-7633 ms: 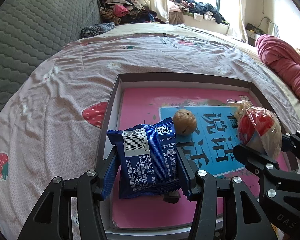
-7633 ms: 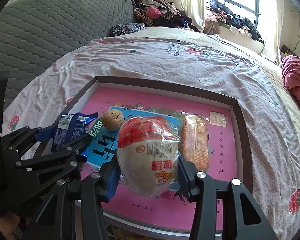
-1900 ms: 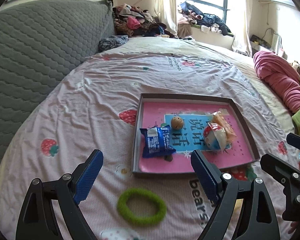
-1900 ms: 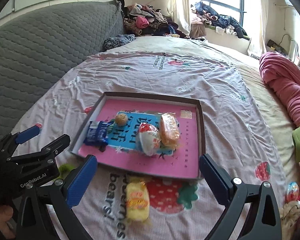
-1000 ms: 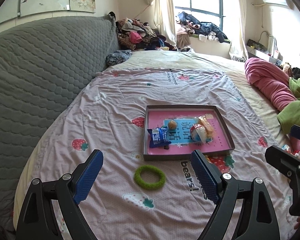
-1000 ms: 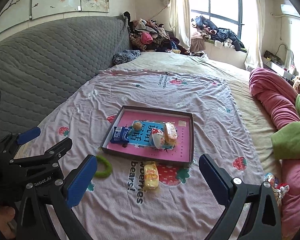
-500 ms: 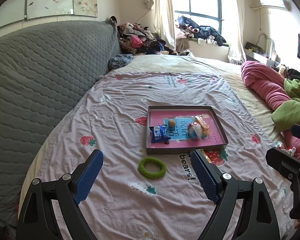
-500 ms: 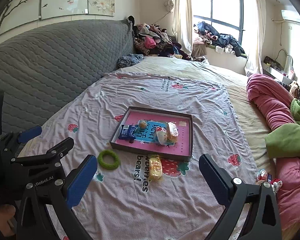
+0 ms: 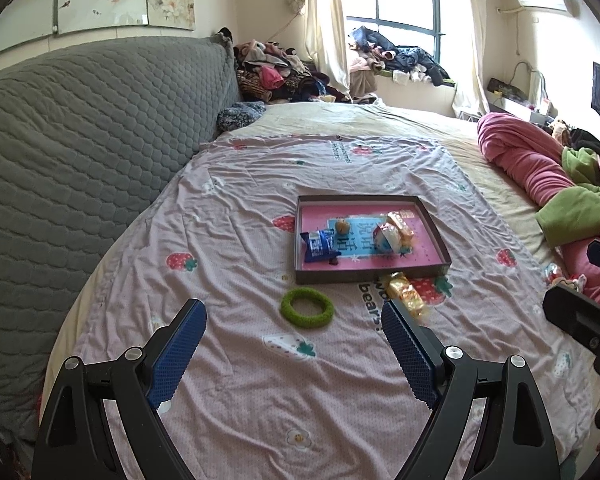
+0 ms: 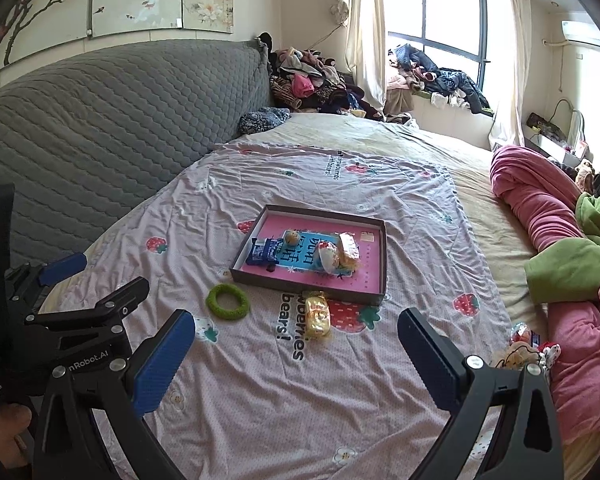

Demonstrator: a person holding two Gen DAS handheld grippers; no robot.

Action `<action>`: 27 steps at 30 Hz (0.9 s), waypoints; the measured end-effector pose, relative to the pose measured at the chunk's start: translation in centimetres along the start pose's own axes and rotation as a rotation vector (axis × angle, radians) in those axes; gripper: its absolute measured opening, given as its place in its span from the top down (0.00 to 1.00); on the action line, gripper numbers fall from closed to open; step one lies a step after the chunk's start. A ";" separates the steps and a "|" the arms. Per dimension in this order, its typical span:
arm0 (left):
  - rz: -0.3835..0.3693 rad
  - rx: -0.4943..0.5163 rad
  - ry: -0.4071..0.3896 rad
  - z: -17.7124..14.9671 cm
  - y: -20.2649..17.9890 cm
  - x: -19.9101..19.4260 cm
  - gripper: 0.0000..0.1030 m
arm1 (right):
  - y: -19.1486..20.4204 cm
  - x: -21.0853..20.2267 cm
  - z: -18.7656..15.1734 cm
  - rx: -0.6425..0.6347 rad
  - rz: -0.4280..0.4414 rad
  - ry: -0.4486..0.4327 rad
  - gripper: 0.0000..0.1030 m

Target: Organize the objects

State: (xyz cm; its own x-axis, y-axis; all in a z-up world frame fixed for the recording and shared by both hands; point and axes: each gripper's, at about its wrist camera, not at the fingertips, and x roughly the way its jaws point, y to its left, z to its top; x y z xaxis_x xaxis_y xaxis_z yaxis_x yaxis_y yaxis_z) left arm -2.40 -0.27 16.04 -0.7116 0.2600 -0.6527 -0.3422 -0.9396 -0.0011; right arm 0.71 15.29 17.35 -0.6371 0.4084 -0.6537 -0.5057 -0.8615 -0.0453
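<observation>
A shallow box with a pink bottom (image 9: 420,254) (image 10: 370,254) lies on the bed's strawberry sheet. In it are a blue snack pack (image 9: 318,244) (image 10: 265,251), a walnut (image 9: 342,225) (image 10: 291,236), a red-and-white wrapped snack (image 9: 386,238) (image 10: 327,255) and an orange pack (image 9: 401,225) (image 10: 349,249). A yellow wrapped snack (image 9: 405,293) (image 10: 317,315) and a green ring (image 9: 307,307) (image 10: 227,301) lie in front of the box. My left gripper (image 9: 294,354) and right gripper (image 10: 296,354) stand open and empty, well short of the box.
A grey quilted headboard (image 9: 80,152) runs along the left. Pink and green blankets (image 10: 556,240) are heaped at the right. Small wrapped items (image 10: 528,344) lie near the right bed edge. Clothes (image 9: 276,76) are piled by the window.
Both grippers have drawn back from the box and a little up, so box, ring and yellow snack look smaller and farther. Jaws stay open and empty.
</observation>
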 end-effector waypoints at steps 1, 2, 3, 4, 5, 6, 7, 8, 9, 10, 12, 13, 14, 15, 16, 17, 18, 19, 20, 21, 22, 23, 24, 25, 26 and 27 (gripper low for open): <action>0.000 0.001 0.000 -0.1 0.0 -0.1 0.13 | 0.0 -0.1 -0.2 0.001 0.000 0.000 0.01; 0.001 0.001 0.000 -0.2 0.1 -0.3 0.13 | 0.1 -0.3 -0.3 0.003 -0.001 -0.001 0.01; 0.001 0.001 -0.001 -0.4 0.1 -0.4 0.13 | 0.1 -0.5 -0.5 0.004 0.000 -0.002 0.01; 0.003 0.003 -0.002 -0.6 0.1 -0.6 0.13 | 0.2 -0.6 -0.6 0.004 0.001 -0.001 0.01; 0.006 0.006 0.000 -0.7 0.1 -0.7 0.13 | 0.2 -0.6 -0.8 0.002 0.001 -0.001 0.01; 0.006 0.007 0.000 -0.8 0.1 -0.8 0.13 | 0.2 -0.7 -0.8 0.000 0.001 -0.001 0.01; 0.006 0.007 -0.002 -1.0 0.1 -0.9 0.13 | 0.3 -0.8 -1.0 -0.002 0.001 -0.002 0.01; 0.008 0.008 -0.001 -1.1 0.1 -1.0 0.13 | 0.3 -0.8 -1.1 -0.001 0.002 -0.003 0.01; 0.006 0.010 -0.001 -1.2 0.1 -1.1 0.13 | 0.3 -0.9 -1.1 0.000 0.004 -0.002 0.01; 0.007 0.011 0.000 -1.3 0.1 -1.1 0.13 | 0.4 -0.9 -1.2 0.001 0.004 -0.001 0.01; 0.008 0.014 0.002 -1.6 0.2 -1.2 0.13 | 0.4 -1.0 -1.5 0.000 0.005 0.000 0.01; 0.008 0.014 0.005 -1.7 0.2 -1.2 0.13 | 0.4 -1.0 -1.6 0.000 0.005 0.001 0.01; 0.006 0.014 0.008 -1.8 0.2 -1.2 0.13 | 0.5 -1.0 -1.7 -0.001 0.005 0.003 0.01; 0.005 0.014 0.009 -2.0 0.2 -1.2 0.13 | 0.4 -1.0 -1.8 -0.001 0.006 0.005 0.01; 0.006 0.015 0.010 -2.1 0.1 -1.1 0.13 | 0.4 -0.9 -1.9 -0.001 0.006 0.007 0.01; 0.007 0.017 0.011 -2.3 0.1 -1.0 0.13 | 0.4 -0.9 -2.1 -0.001 0.007 0.008 0.01; 0.007 0.018 0.013 -2.3 0.1 -1.0 0.13 | 0.4 -0.8 -2.2 0.001 0.007 0.010 0.01; 0.006 0.021 0.016 -2.5 0.0 -0.8 0.13 | 0.3 -0.7 -2.4 0.003 0.007 0.013 0.01; 0.005 0.023 0.022 -2.7 0.0 -0.6 0.13 | 0.3 -0.5 -2.5 0.005 0.009 0.014 0.01; 0.006 0.024 0.027 -2.7 0.0 -0.3 0.13 | 0.2 -0.4 -2.6 0.008 0.009 0.016 0.01; 0.007 0.026 0.033 -2.9 -0.1 -0.1 0.13 | 0.2 -0.1 -2.8 0.008 0.010 0.019 0.01; 0.006 0.025 0.039 -3.0 -0.1 0.2 0.13 | 0.2 0.1 -2.9 0.007 0.011 0.023 0.01; 0.004 0.024 0.046 -3.2 0.0 0.6 0.13 | 0.1 0.4 -3.1 0.006 0.010 0.028 0.01; 0.004 0.024 0.051 -3.3 0.0 0.9 0.13 | 0.1 0.7 -3.2 0.005 0.010 0.035 0.01; 0.004 0.023 0.059 -3.4 -0.1 1.4 0.13 | 0.1 1.1 -3.4 0.003 0.012 0.043 0.01; 0.002 0.024 0.065 -3.5 -0.1 1.7 0.13 | 0.1 1.4 -3.5 0.003 0.013 0.048 0.01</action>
State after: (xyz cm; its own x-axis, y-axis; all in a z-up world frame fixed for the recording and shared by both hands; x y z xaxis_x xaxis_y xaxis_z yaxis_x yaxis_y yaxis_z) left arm -1.41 -0.51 12.22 -0.6710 0.2424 -0.7008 -0.3559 -0.9344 0.0176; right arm 1.85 14.68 13.78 -0.6149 0.3822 -0.6898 -0.4994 -0.8657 -0.0345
